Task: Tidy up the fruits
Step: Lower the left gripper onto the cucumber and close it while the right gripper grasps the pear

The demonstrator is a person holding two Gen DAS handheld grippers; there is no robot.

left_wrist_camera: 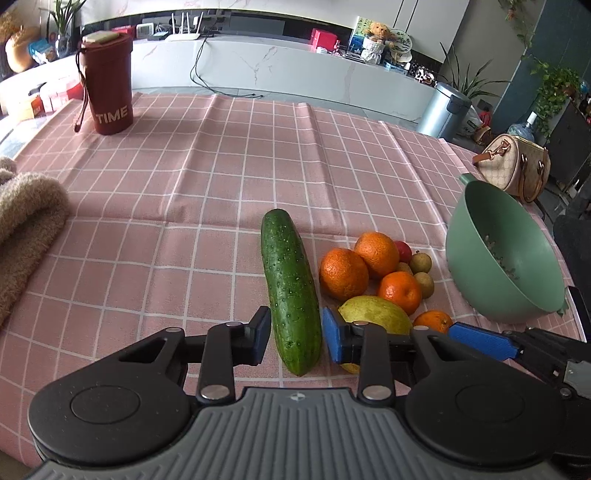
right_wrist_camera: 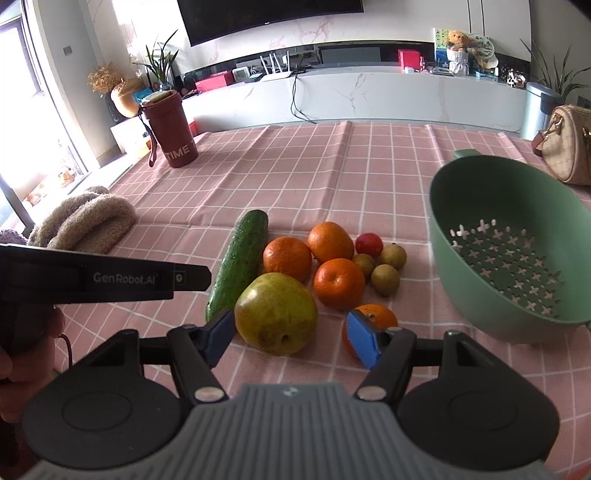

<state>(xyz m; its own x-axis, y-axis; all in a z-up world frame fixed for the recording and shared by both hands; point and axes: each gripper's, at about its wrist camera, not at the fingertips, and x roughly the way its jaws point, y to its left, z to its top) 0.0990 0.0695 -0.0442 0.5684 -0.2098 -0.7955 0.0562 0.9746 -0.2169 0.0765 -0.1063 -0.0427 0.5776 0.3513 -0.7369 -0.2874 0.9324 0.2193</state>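
Readable text: "TIME" in white on the dark-red tumbler (left_wrist_camera: 107, 83) at the far left of the counter; "GenRobot.AI" on the side of the left tongs' housing, seen in the right wrist view.

Surface: counter under a pink tablecloth (left_wrist_camera: 207, 155) with a white grid and fold creases. Beige fuzzy cloth (left_wrist_camera: 26, 225) at the left edge, patterned handbag (left_wrist_camera: 513, 166) at the far right. Room behind: white marble-look cabinet with a router (left_wrist_camera: 183, 29), a teddy bear, a red box, potted plants, a steel pedal bin (left_wrist_camera: 445, 110), and a dark TV on the wall.

Fruit sits in a cluster right of centre: cucumber (left_wrist_camera: 291, 295) lying lengthwise, bumpy dark green; yellow-green pear (right_wrist_camera: 276, 314) with brown speckling; four oranges (right_wrist_camera: 287, 258), glossy; one small red fruit (right_wrist_camera: 370, 244); three small tan round fruits (right_wrist_camera: 385, 279). Green colander (right_wrist_camera: 509, 251) with cross-shaped holes is tilted just right of the cluster, nothing in it.

Left tongs (left_wrist_camera: 295, 336): open, blue pads either side of the cucumber's near end, a small gap showing. Right tongs (right_wrist_camera: 291, 338): wide, straddling the pear, not gripping; the right pad is in front of the nearest orange.
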